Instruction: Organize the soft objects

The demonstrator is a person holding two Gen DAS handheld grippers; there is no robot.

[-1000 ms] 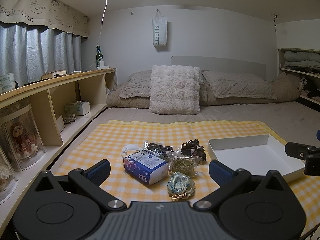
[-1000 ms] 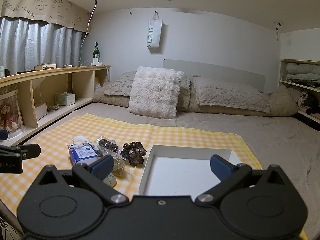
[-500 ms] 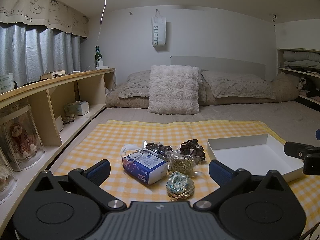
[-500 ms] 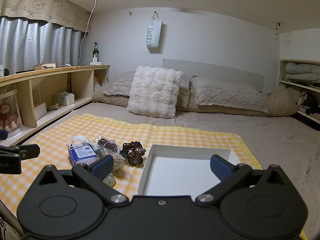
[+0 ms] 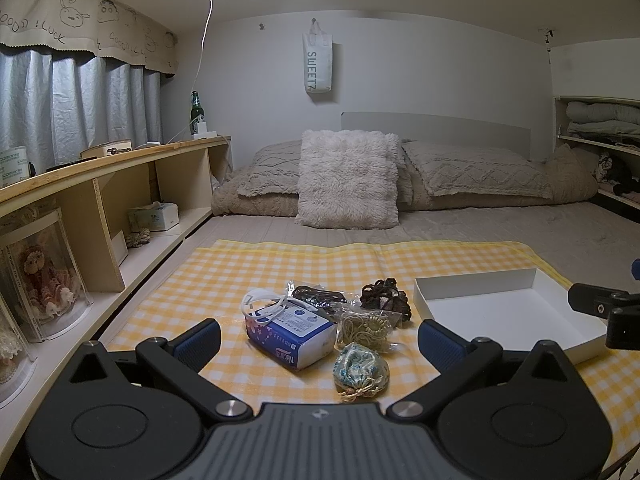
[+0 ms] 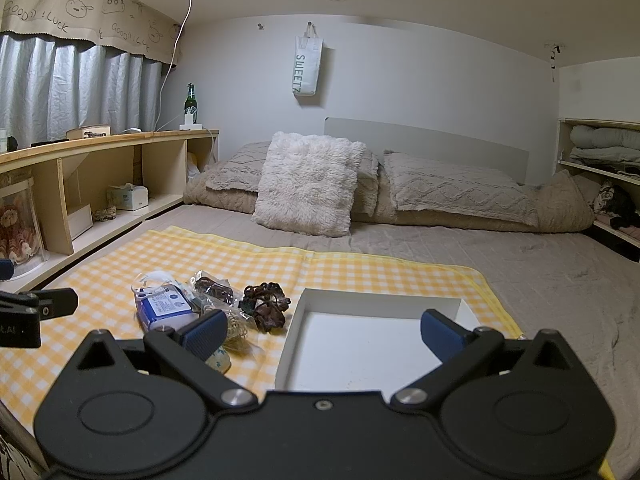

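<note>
**A:** Yellow gingham cloth [image 5: 280, 264] spread over the bed, that's the work surface. Left wrist view first: the left gripper [image 5: 318, 338] sits low and level above the cloth's near edge, jaws spread wide, nothing between them. Straight ahead of it is the pile: a blue-and-white tissue pack [image 5: 290, 330], a small floral drawstring pouch [image 5: 361, 370] nearest the camera, a clear bag of cream cord [image 5: 365, 329] touching the pack's right side, a darker bagged item [image 5: 318, 298] behind, and a brown crocheted bundle [image 5: 386, 298] at the back right.

**B:** And the tray?

**A:** White shallow box [image 5: 508, 312], right of the pile, just beside the brown bundle and not touching it as far as I can tell. Nothing in it. A bit of the other tool pokes in at the far right edge.

**B:** Right wrist view?

**A:** The right gripper [image 6: 324, 332] is also level and low, jaws just as wide apart, holding nothing. It's lined up over the white box [image 6: 460, 306], whose near rim sits between the fingers. The pile is off to its left: tissue pack [image 6: 164, 306], brown bundle [image 6: 266, 304] closest to the box. The left finger pad [image 6: 204, 334] hides most of the cord bag and the pouch. The left tool's mount shows at the left edge.
</note>
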